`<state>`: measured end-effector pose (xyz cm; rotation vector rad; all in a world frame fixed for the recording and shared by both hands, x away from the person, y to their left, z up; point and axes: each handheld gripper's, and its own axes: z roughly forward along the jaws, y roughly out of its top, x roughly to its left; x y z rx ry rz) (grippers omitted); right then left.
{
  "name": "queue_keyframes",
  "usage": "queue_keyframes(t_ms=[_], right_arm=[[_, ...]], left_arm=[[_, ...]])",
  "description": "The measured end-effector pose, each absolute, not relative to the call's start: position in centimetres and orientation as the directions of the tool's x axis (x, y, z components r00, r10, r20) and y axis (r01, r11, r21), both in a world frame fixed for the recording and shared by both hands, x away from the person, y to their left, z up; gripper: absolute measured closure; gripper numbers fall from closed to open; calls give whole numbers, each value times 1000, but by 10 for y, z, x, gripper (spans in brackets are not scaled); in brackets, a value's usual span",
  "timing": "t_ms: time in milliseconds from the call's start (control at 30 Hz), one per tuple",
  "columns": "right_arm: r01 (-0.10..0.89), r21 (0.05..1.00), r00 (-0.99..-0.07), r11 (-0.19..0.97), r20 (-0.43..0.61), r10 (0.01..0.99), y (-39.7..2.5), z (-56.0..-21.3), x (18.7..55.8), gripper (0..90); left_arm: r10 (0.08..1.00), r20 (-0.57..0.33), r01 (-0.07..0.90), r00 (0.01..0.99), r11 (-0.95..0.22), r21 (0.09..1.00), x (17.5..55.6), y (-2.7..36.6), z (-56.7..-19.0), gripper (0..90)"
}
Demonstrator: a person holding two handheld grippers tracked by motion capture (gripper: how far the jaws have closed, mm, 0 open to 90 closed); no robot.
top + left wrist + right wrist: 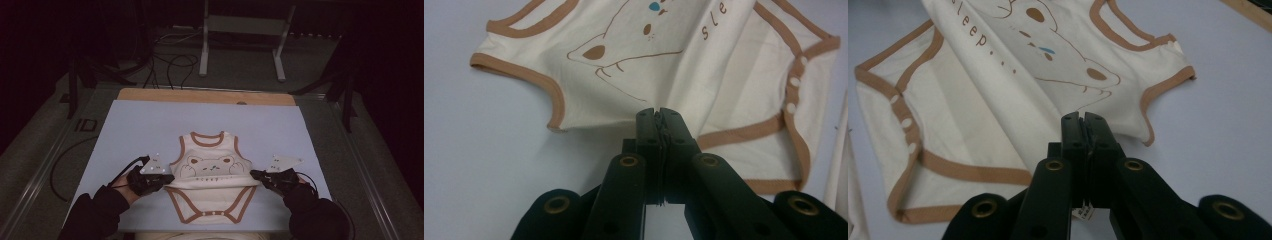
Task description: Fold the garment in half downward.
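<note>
Bodysuit: side edges pinched by left hand-held gripper and right hand-held gripper; folding begun, unfinished.

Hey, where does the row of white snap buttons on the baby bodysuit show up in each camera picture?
High view: snap buttons along the brown bottom hem of the bodysuit, low centre.
Left gripper view: snap buttons at the right edge, running up and down.
Right gripper view: snap buttons at the left edge.
Shared landmark: the bear print.

Cream bodysuit between two tools, on mat
</note>
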<state>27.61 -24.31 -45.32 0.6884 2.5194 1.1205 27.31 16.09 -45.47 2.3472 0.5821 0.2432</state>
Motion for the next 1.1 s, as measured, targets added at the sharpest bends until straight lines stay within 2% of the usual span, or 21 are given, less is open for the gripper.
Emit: queue_keyframes(t_ms=[1100], right_arm=[[342,726,-862,597,-11,507,-248,-476,228,890]], left_arm=[[410,-23,325,912,-686,651,226,154,-472,887]])
